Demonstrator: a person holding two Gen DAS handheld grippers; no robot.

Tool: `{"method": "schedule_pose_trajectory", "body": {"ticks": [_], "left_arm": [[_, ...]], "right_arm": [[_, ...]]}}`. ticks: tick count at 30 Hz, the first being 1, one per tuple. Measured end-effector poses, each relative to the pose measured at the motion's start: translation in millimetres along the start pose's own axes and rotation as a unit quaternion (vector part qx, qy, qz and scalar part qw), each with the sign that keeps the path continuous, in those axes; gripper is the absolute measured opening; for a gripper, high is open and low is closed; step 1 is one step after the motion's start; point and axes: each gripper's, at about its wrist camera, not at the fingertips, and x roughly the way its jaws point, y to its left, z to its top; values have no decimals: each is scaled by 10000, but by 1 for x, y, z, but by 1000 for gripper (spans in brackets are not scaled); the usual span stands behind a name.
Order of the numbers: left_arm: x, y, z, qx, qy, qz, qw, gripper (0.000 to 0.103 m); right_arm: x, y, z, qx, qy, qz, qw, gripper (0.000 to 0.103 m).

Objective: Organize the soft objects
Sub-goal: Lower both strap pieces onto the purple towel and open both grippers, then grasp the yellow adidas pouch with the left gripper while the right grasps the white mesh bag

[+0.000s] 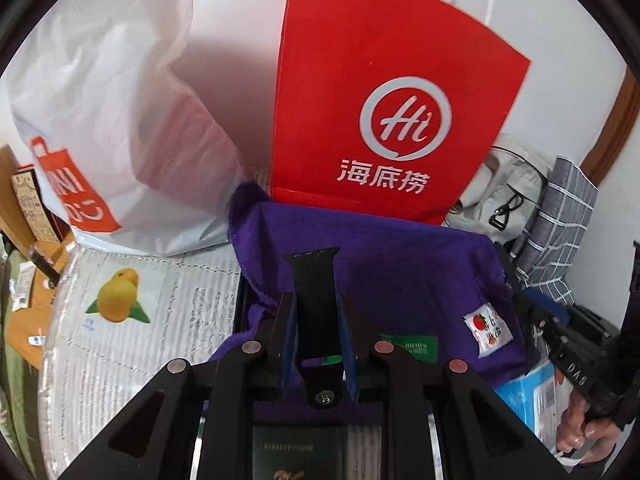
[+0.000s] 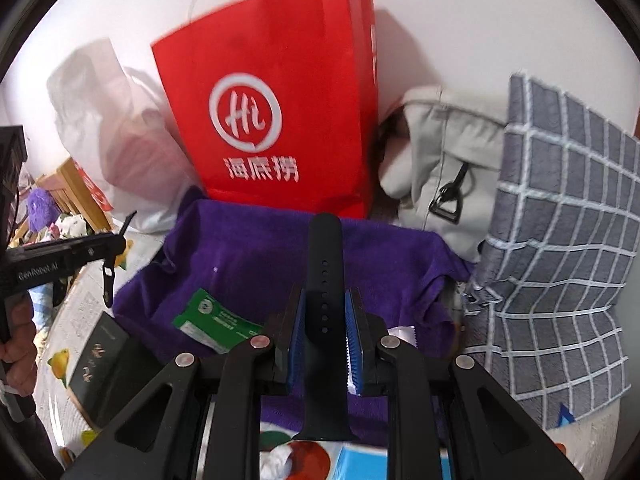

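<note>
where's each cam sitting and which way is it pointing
Left wrist: sits on the left claw, looking forward and down along its fingers, shut on a short black strap piece over the purple towel; a hand with the other claw shows at right.
Right wrist: sits on the right claw, looking forward and down, shut on a long holed strap piece; a hand shows at left.
Shared: the towel, the red paper bag, white plastic bag and grey checked cloth.
</note>
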Motion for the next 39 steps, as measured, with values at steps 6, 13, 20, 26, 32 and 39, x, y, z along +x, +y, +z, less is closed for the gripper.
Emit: {"method": "schedule_pose_trajectory", "body": {"ticks": [6,13,20,26,32,39], "left_arm": [[32,3,1,-46,272,-42,9996,20],[54,11,-3,-135,545,-93,9984,20],[61,16,-5,-154,689,-32,9975,20],[72,14,-8,-98,930,7,9956,21],[68,9,-8,-159,886,-19,9959,21],[38,-3,-7,9,611,6,9981,34]], "right_arm": [[29,-7,-6,133,342,172,9992,20],[46,-11,-15,203,465,20,9987,20],[55,-14,-16,376,669,361,9964,20],[58,-9,-15,320,773,282,9961,32],[38,-3,-15,158,515,151,9984,54],[1,11,-33,263,415,254,9985,66]]}}
